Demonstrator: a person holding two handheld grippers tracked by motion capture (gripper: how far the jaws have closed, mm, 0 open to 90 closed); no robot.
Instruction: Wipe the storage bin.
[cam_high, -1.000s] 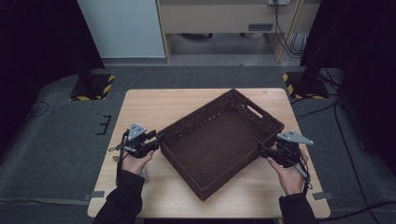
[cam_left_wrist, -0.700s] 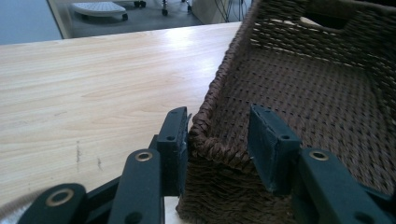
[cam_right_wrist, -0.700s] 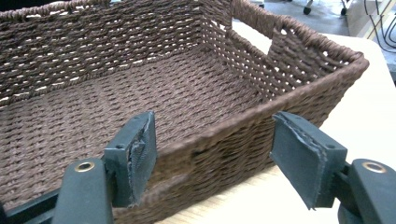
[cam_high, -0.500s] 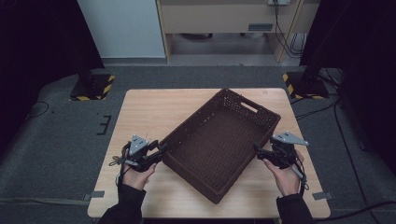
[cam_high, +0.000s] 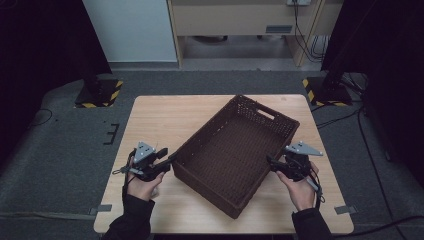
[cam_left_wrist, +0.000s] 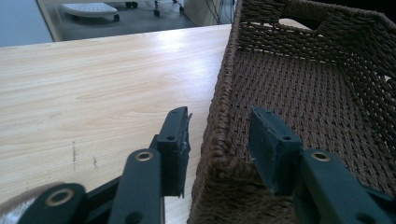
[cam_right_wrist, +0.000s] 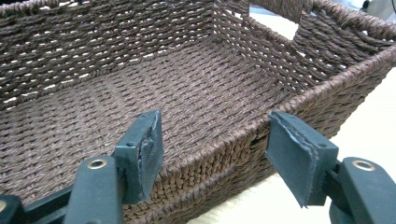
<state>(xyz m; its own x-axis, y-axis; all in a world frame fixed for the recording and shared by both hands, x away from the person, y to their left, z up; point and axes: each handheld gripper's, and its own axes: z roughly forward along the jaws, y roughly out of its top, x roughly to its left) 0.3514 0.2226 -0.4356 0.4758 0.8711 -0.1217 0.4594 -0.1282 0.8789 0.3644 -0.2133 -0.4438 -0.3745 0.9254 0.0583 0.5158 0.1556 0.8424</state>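
Note:
A dark brown woven basket (cam_high: 206, 127) with cut-out handles lies empty and askew on the wooden table (cam_high: 160, 115). My left gripper (cam_high: 169, 161) is at its near-left corner. In the left gripper view the jaws (cam_left_wrist: 220, 116) straddle that corner (cam_left_wrist: 219, 154), one pad outside and one inside, both against the weave. My right gripper (cam_high: 272, 164) is at the right long wall. Its jaws (cam_right_wrist: 215, 122) have just been closing and straddle the rim (cam_right_wrist: 233, 144), with a gap on each side.
Bare tabletop lies left of and behind the basket. Two black stands with yellow-and-black striped bases (cam_high: 97, 95) (cam_high: 327, 90) sit on the grey floor beyond the far table corners. A wooden cabinet (cam_high: 240, 20) with cables stands behind.
The basket's near-left corner has moved toward the person along with my left gripper, and the basket has turned slightly. The right gripper has shifted a little toward the basket wall.

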